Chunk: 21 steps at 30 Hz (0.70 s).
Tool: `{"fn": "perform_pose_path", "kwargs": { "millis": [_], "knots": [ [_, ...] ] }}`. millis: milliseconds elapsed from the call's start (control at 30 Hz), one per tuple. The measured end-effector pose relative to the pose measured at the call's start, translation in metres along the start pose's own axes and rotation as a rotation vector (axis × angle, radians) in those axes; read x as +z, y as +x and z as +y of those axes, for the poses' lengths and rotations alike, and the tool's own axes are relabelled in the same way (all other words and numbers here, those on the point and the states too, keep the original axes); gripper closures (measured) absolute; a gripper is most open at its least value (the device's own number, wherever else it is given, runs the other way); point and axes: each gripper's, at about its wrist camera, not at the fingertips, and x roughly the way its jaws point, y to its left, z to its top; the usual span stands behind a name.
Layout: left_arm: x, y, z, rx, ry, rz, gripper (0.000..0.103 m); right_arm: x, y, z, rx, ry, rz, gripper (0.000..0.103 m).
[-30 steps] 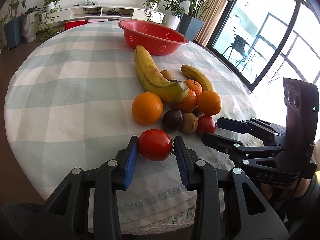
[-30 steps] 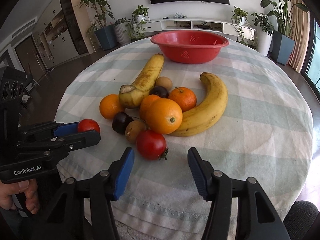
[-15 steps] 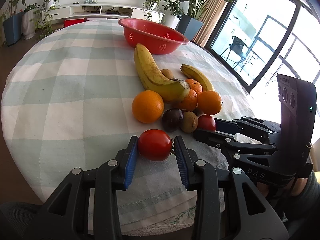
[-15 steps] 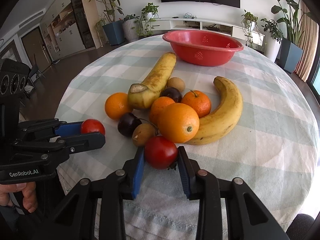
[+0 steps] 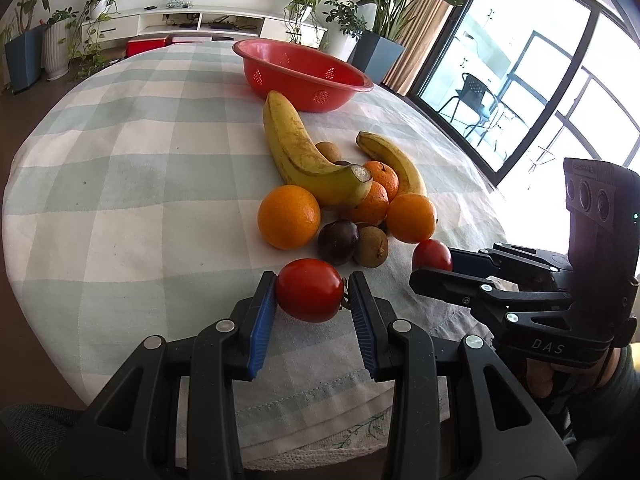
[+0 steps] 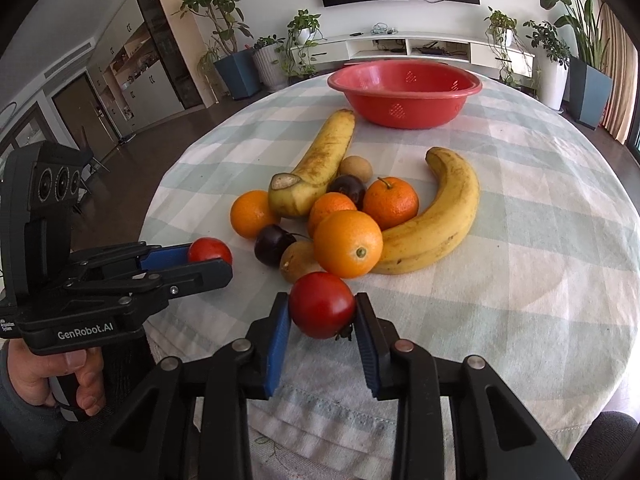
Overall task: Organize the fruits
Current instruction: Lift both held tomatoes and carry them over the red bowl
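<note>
You are holding a tomato in each gripper. Your left gripper [image 5: 311, 296] is closing its jaws on the left tomato [image 5: 310, 290], the blue pads pressing its two sides, and your right gripper [image 6: 322, 318] is clamping the right tomato [image 6: 322, 305] the same way. Both grips are sitting across the widest part of the fruit, which is probably why the tomatoes are staying put without looking squashed. Whether either tomato is touching the table [image 5: 120, 184] or riding just above it cannot be told from these views.

The two tomatoes are being held at the near edge of the table, just in front of the fruit pile and slightly apart from it, so you are likely sorting them out as one kind. The rest of the pile is lying together in the middle: the big banana [image 5: 304, 152] is resting on top of an orange [image 6: 334, 208], the curved banana [image 6: 440, 220] is hugging the right side, and the front orange [image 6: 347, 243] is sitting just behind the right tomato. A dark plum [image 6: 274, 245] and a small brown fruit [image 6: 298, 260] are tucked between them, near the left orange [image 5: 289, 216].

The red bowl [image 6: 404, 98] is standing well beyond the pile at the far side of the table. Nothing is showing inside it from either view, so it seems to be waiting for the fruit.
</note>
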Motion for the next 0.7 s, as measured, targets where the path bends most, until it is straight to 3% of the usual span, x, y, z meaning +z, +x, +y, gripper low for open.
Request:
{"fn": "perform_pose_path", "kwargs": {
  "millis": [700],
  "knots": [
    [-0.003,-0.001,-0.008,0.008,0.025,0.007,0.069,-0.015,-0.004,0.000,0.021,-0.002,0.024,0.068]
  ]
}}
